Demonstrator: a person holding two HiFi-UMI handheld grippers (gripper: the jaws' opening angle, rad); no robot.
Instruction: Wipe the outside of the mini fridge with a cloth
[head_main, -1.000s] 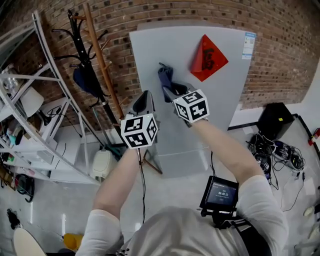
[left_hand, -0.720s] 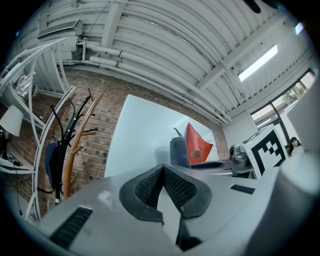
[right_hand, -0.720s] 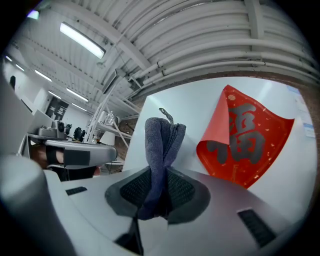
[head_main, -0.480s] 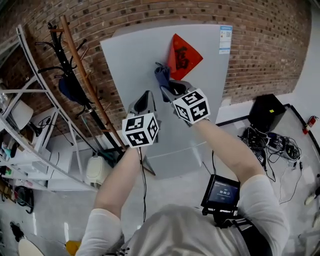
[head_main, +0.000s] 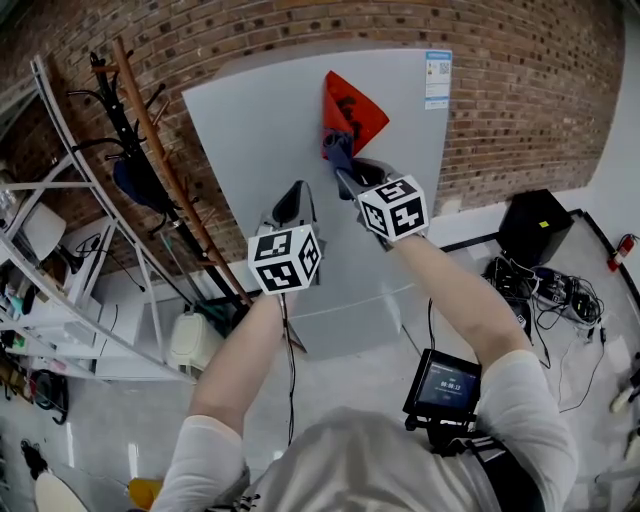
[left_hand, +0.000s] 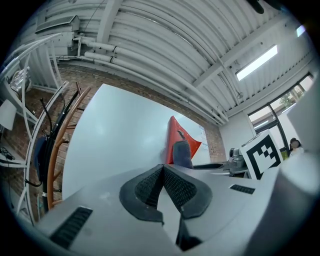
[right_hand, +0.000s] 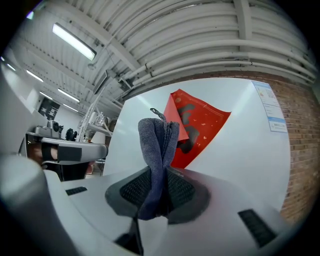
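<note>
The mini fridge (head_main: 260, 140) is a pale grey door against a brick wall, with a red diamond decoration (head_main: 355, 105) near its top. A dark blue cloth (head_main: 338, 152) is pressed to the door at the decoration's lower left edge. My right gripper (head_main: 346, 170) is shut on the cloth (right_hand: 157, 145), which sticks up folded between the pads. To its lower left my left gripper (head_main: 292, 197) points at the bare door. In the left gripper view its jaws (left_hand: 163, 174) are shut with nothing between them.
A wooden coat rack (head_main: 150, 140) with a dark bag stands left of the fridge, and a white wire shelf (head_main: 60, 250) further left. A black box (head_main: 535, 230) and cables (head_main: 550, 295) lie at the right. A white label (head_main: 437, 78) sits on the door's top right corner.
My right gripper has carried the cloth up and right across the door, from its middle to the edge of the red decoration. The left gripper has stayed where it was.
</note>
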